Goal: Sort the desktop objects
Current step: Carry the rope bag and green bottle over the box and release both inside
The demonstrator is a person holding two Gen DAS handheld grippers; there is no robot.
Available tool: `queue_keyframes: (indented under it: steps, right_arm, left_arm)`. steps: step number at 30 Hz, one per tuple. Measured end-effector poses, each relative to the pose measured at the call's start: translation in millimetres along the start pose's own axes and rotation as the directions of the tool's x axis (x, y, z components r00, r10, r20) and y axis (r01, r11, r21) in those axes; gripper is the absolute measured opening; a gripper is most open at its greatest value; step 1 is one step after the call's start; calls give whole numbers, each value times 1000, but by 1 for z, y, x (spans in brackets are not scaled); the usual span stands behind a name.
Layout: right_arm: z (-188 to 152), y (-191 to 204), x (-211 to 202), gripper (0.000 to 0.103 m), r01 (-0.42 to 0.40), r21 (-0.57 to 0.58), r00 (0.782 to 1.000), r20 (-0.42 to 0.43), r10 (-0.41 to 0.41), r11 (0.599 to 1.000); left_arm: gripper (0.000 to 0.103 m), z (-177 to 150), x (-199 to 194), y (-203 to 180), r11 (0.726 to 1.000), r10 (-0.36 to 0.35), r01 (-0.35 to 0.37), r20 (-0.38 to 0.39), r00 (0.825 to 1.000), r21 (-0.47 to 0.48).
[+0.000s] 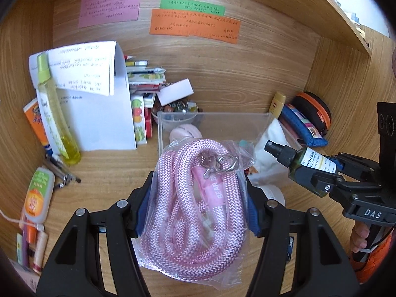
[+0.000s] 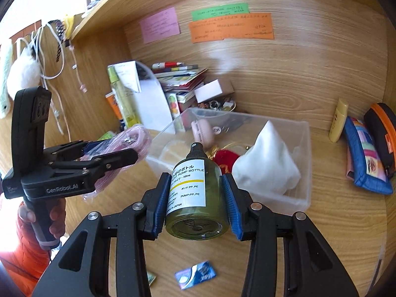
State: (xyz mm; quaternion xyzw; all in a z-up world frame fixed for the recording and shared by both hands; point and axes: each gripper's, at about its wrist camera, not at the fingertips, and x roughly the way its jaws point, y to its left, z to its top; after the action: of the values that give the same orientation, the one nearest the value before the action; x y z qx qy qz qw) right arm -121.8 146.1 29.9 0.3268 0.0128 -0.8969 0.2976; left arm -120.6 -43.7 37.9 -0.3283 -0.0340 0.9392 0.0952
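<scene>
My left gripper (image 1: 198, 208) is shut on a clear bag holding a coiled pink rope (image 1: 195, 203) with a metal clasp; the same bagged rope (image 2: 128, 143) shows in the right wrist view, held above the desk left of the bin. My right gripper (image 2: 195, 198) is shut on a small green pump bottle (image 2: 195, 193) with a white label and black spray top. That bottle (image 1: 307, 163) hovers at the right of the left wrist view. Between and ahead of both grippers sits a clear plastic bin (image 2: 297, 153) containing a pink round case, a white cloth and red items.
Papers (image 1: 94, 99), a tall yellow-green spray bottle (image 1: 54, 113), tubes and pens crowd the left. Books and a small bowl of trinkets (image 1: 178, 111) lie behind the bin. Pouches (image 2: 366, 153) and a yellow tube (image 2: 337, 121) lie right. A blue packet (image 2: 195, 274) lies near the desk's front.
</scene>
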Motion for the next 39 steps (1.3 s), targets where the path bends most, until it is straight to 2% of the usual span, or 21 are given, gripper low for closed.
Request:
queue_keyframes:
  steps: [10, 21, 34, 39]
  right_arm:
    - [29, -10, 29, 39, 29, -4, 1000, -13, -29, 1000]
    - [51, -27, 58, 39, 59, -7, 997, -46, -59, 998]
    - [58, -35, 94, 39, 71, -25, 993, -95, -73, 997]
    - [53, -31, 109, 39, 102, -66, 987, -118, -110, 993]
  left_arm:
    - [61, 32, 26, 2, 1000, -9, 9, 8, 1000, 28]
    - [61, 54, 60, 5, 999, -29, 30, -24, 999, 32]
    - [61, 58, 95, 9, 999, -10, 12, -71, 997, 38]
    - [61, 54, 107, 13, 1000, 1, 3, -106, 994, 31]
